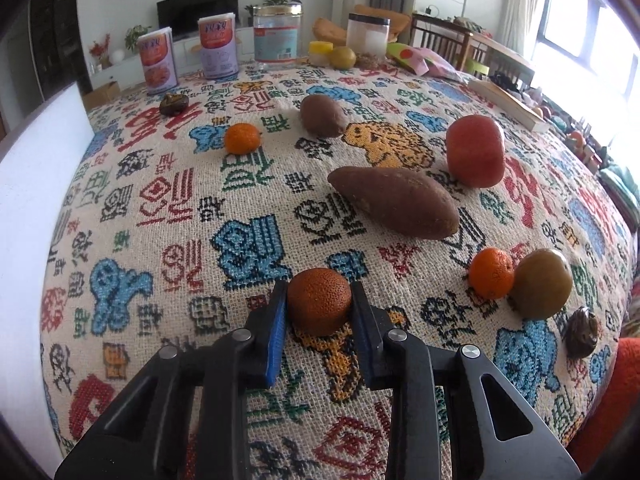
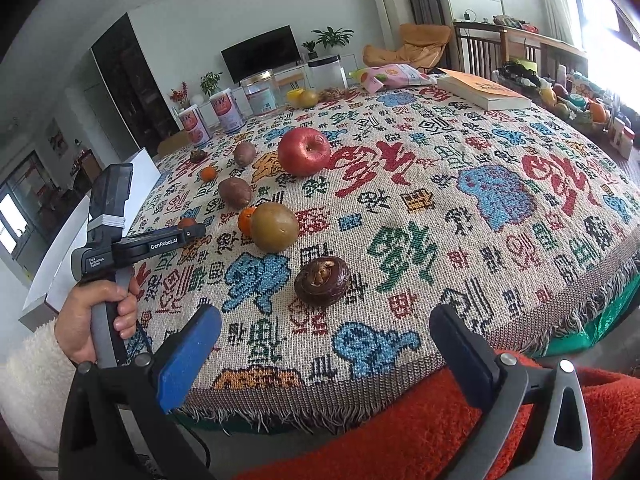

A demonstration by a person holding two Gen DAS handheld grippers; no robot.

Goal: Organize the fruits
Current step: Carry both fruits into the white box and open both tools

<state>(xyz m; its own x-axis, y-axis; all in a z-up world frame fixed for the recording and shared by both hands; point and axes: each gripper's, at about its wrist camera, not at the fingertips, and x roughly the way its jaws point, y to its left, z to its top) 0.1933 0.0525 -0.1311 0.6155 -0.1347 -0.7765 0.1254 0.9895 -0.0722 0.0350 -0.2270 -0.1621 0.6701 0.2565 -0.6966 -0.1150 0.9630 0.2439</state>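
Observation:
My left gripper (image 1: 319, 294) is shut on a dark, rough-skinned orange (image 1: 319, 300) that rests on the patterned tablecloth (image 1: 168, 208); both blue pads press its sides. Beyond it lie a long sweet potato (image 1: 396, 202), a red apple (image 1: 475, 150), a rounder sweet potato (image 1: 322, 115) and a small mandarin (image 1: 242, 138). To the right, another mandarin (image 1: 491, 273) touches a green-brown round fruit (image 1: 542, 284). My right gripper (image 2: 322, 318) stands open above the table's near edge, with nothing between its pads. A dark wrinkled fruit (image 2: 322, 280) sits just ahead of it.
Two cans (image 1: 158, 60), a clear jar (image 1: 277, 32) and a white tub (image 1: 367, 34) line the far edge. A book (image 2: 482, 90) and a snack bag (image 2: 390, 74) lie at the back right. A hand (image 2: 96, 312) holds the left gripper's handle. Red fabric (image 2: 400, 432) lies below the near edge.

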